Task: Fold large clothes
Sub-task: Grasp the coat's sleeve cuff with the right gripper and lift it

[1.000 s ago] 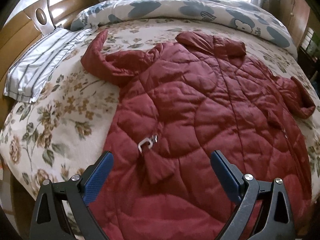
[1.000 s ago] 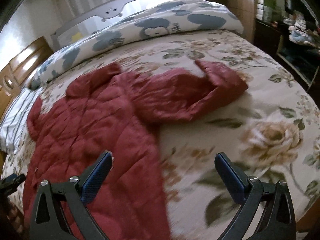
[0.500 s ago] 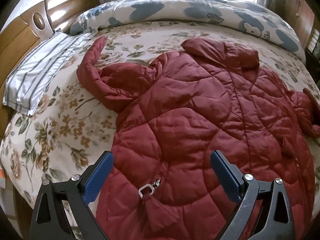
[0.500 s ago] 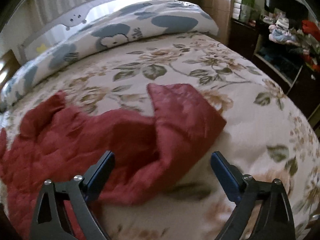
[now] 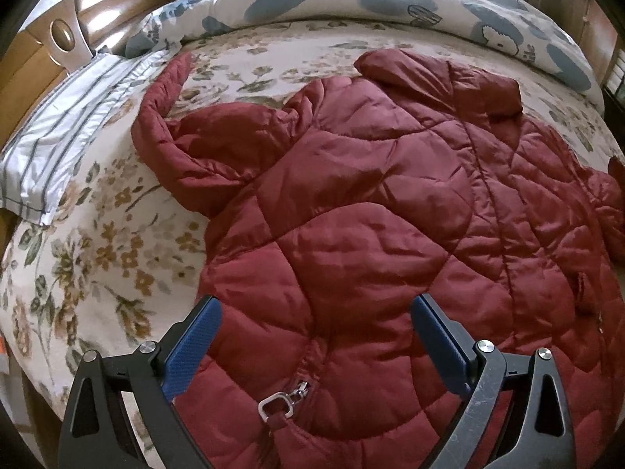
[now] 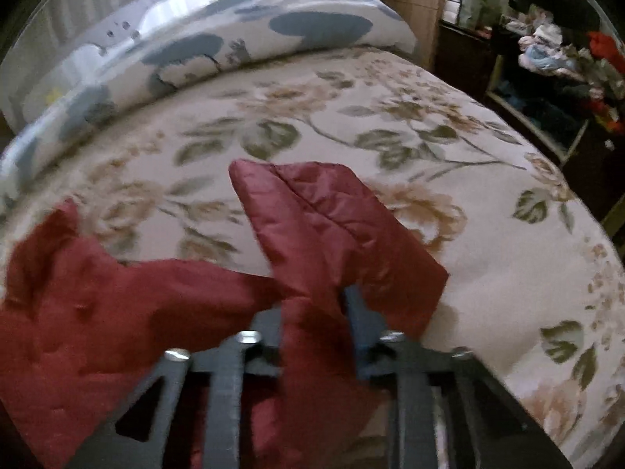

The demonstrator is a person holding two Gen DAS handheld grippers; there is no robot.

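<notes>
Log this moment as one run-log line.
stage: sleeve grab | right gripper: just closed, shut on sleeve | left gripper: open above red jacket near zipper pull | surface: floral bedspread

Black-framed tool — blue ribbed pads, silver screws.

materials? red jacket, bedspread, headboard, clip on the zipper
Red jacket: looks like shiny synthetic shell, padded; sheen, puffy quilted stitching.
Bedspread: matte woven cloth, printed flowers, no gloss.
Headboard: apparently varnished wood; brown, bright glare.
Clip: metal, silver and reflective.
</notes>
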